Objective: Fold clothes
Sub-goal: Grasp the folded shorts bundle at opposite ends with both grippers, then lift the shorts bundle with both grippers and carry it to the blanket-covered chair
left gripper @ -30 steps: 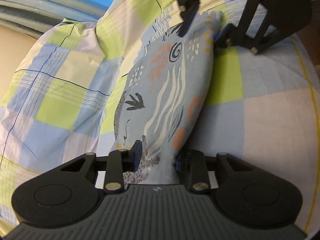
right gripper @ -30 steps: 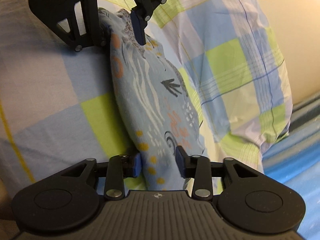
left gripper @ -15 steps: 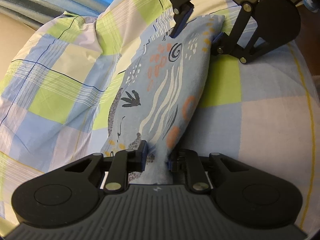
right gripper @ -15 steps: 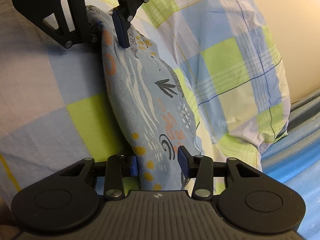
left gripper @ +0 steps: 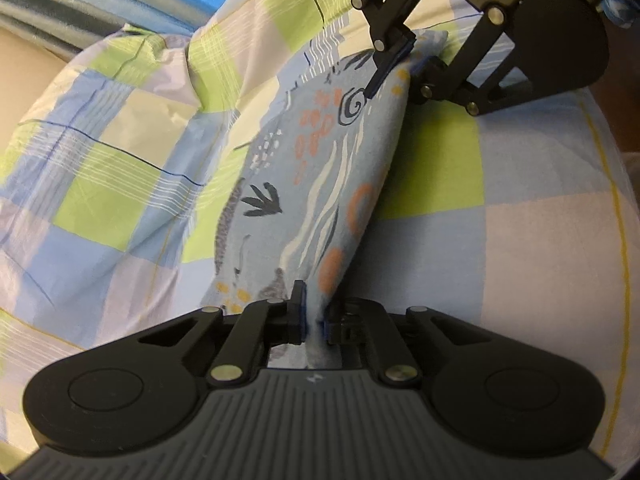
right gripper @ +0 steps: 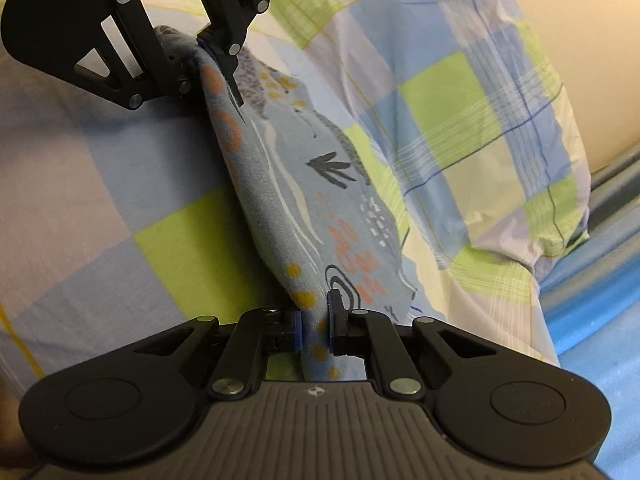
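Here the patterned blue garment (left gripper: pixel 320 184) stretches between both grippers above the checked bedsheet (left gripper: pixel 460 220); the left gripper (left gripper: pixel 315 316) has its jaws clamped on one end, the right gripper (right gripper: pixel 314 330) on the other.

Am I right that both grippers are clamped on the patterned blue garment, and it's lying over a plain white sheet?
Not quite. Both the left gripper and the right gripper are clamped on the patterned blue garment, but the sheet under it is checked in green, blue and pale squares, not plain white. Both wrist views show this.
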A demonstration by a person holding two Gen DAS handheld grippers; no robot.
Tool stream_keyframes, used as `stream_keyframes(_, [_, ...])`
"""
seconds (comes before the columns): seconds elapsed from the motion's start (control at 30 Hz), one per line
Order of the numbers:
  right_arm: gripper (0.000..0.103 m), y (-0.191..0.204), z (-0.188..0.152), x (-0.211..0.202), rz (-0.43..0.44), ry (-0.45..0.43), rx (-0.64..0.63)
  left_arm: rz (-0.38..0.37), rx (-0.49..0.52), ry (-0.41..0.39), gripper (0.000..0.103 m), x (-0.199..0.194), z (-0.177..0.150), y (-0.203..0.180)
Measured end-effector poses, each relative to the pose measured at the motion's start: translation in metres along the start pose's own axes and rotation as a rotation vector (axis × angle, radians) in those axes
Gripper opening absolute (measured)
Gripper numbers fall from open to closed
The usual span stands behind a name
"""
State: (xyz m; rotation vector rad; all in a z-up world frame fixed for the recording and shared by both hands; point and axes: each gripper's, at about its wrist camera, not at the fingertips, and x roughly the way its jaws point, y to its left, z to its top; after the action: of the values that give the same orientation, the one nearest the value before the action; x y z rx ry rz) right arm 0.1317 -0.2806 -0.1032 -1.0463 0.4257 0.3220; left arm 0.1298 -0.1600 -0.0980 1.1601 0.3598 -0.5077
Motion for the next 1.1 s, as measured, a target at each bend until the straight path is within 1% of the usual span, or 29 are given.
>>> stream_keyframes(0.13, [0.008, -0.007, -0.001, -0.02, -0.036, -0.006, 0.026, 0.056, 0.022, -0.041, 0.005, -0.015, 0.004, 0.003])
stream_keyframes(0.37, [0.007, -0.019, -0.006, -0.069, -0.07, -0.001, 0.034, 0.118, 0.092, -0.123, 0.005, -0.061, 0.019, -0.002])
stream_keyframes(0.67, [0.007, -0.047, -0.022, -0.141, -0.159, 0.023, 0.033, 0.147, 0.126, -0.222, 0.005, -0.118, 0.055, -0.012])
stream_keyframes(0.87, [0.007, -0.06, -0.038, -0.184, -0.218, 0.044, 0.046, 0.159, 0.192, -0.286, 0.005, -0.148, 0.084, -0.017])
stream_keyframes(1.1, [0.007, -0.073, -0.066, -0.23, -0.292, 0.089, 0.083, 0.16, 0.264, -0.375, 0.005, -0.18, 0.125, -0.025])
